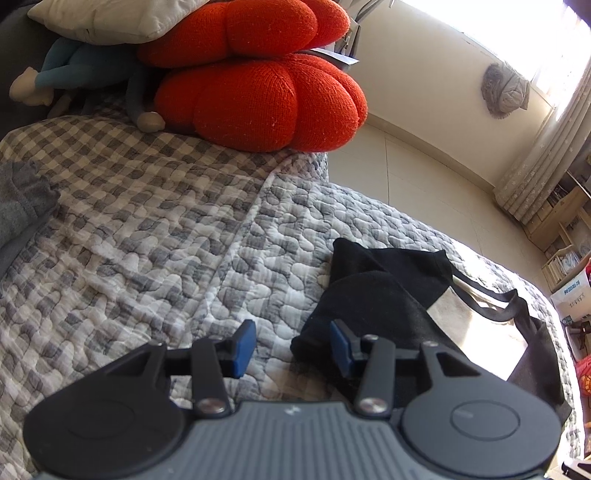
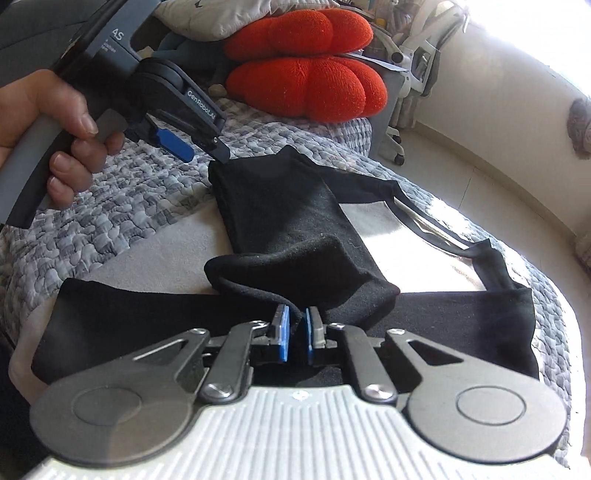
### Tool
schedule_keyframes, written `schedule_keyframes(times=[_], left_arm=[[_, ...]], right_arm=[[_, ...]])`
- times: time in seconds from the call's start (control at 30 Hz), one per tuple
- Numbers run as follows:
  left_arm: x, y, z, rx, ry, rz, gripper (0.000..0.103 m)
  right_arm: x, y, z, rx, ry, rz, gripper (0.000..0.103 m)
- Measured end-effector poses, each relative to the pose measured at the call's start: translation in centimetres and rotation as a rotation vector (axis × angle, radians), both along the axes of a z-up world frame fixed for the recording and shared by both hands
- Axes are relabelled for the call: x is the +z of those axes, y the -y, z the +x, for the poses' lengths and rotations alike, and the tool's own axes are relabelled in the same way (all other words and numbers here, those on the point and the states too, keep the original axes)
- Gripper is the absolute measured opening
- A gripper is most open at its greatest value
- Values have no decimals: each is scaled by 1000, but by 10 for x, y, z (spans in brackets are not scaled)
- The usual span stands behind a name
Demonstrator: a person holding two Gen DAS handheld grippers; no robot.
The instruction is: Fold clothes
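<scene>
A white shirt (image 1: 469, 306) with black sleeves lies on the quilted bed (image 1: 147, 221). One black sleeve (image 2: 295, 229) is folded across the white body (image 2: 388, 229). My right gripper (image 2: 297, 325) is shut on a fold of that sleeve's near end, with black cloth pinched between the blue pads. My left gripper (image 1: 291, 343) stands open at the sleeve's far corner (image 1: 369, 295); its right finger overlaps the black edge, and the pads do not press on it. In the right wrist view a hand (image 2: 55, 110) holds the left gripper (image 2: 205, 153) just above that corner.
Two red knitted cushions (image 1: 258, 103) sit stacked at the bed's head with a white pillow (image 1: 92, 18) and a blue plush toy (image 1: 85, 70). A grey garment (image 1: 18, 199) lies at the left edge. The bed's edge drops to pale floor (image 1: 424, 166); a shelf (image 1: 565, 229) stands beyond.
</scene>
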State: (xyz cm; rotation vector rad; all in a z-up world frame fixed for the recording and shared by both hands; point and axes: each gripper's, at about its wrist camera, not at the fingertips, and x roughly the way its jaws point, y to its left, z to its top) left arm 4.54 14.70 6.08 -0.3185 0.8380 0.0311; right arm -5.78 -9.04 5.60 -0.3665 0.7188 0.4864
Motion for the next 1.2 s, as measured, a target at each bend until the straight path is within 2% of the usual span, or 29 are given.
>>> schedule_keyframes(times=[0.13, 0.3, 0.4, 0.5, 0.57, 0.67, 0.7, 0.73, 0.8, 0.97, 1.2], left_arm=[[1, -2, 0, 4, 1, -14, 45], [2, -1, 0, -5, 2, -24, 45], [3, 3, -1, -17, 3, -24, 45], [2, 12, -2, -55, 1, -16, 46], [1, 21, -3, -102, -2, -1, 46], [3, 35, -8, -182, 17, 46, 49], [3, 40, -10, -210, 27, 64, 51], [4, 45, -12, -235, 37, 84, 52], [3, 52, -14, -263, 49, 115, 54], [-1, 60, -11, -276, 50, 109, 54], [-8, 69, -2, -290, 69, 83, 54]], right_arm=[[16, 25, 3, -121, 7, 57, 7], [60, 98, -9, -363, 24, 242, 7], [62, 148, -23, -528, -48, 388, 7], [40, 173, -32, -598, -168, 465, 8], [26, 173, -35, -583, -221, 433, 10], [29, 158, -39, -538, -145, 310, 20], [32, 154, -41, -522, -104, 268, 27], [34, 151, -43, -506, -71, 246, 40], [37, 144, -45, -469, -23, 215, 51], [34, 117, -39, -365, 43, 126, 51], [13, 77, -17, -293, 36, 29, 51]])
